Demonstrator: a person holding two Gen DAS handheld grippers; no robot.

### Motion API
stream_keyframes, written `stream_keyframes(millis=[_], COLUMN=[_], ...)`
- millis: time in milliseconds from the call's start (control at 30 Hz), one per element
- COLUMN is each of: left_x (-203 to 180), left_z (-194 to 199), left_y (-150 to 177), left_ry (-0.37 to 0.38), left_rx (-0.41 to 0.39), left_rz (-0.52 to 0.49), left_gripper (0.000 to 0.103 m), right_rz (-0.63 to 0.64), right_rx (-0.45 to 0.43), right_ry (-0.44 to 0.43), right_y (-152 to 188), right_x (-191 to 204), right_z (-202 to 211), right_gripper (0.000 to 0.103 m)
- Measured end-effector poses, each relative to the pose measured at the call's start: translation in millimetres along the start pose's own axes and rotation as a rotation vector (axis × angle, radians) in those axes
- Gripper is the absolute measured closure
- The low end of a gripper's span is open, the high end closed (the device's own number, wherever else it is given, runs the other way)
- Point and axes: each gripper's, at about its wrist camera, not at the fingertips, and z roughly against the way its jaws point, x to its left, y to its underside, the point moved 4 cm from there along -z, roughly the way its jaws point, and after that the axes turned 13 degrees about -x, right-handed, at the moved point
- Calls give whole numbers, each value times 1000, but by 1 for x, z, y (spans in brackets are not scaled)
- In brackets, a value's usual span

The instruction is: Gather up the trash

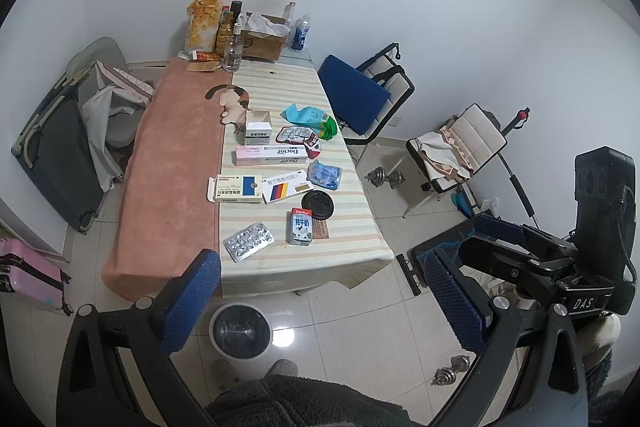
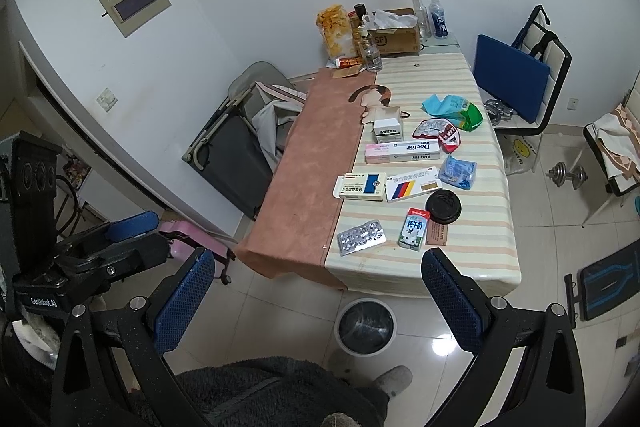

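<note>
On the table (image 1: 256, 259) I count four medicine boxes, one milk carton (image 1: 300, 226), one blister pack (image 1: 249, 241); my left gripper (image 1: 320, 303) and right gripper (image 2: 318, 301) hover spread, empty, above the bin (image 1: 241, 330).

A bin (image 1: 240, 330) is standing on the floor before the table's (image 1: 200, 187) near end. On the table, a blister pack (image 1: 249, 241) is lying left of a carton (image 1: 300, 226), a lid (image 1: 317, 204) sitting just behind it, boxes farther back. Bottles (image 1: 232, 47) are crowding the far end.
</note>
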Motion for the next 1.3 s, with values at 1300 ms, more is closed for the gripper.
stream_keyframes(millis=[1300], left_x=[100], left_z=[-147], left_y=[27], left_ry=[-428], left_rx=[86], left_rz=[-257], left_gripper=[0], right_rz=[-210], right_rx=[58], right_ry=[439], right_y=[41], right_x=[-95], right_z=[-93], right_gripper=[0])
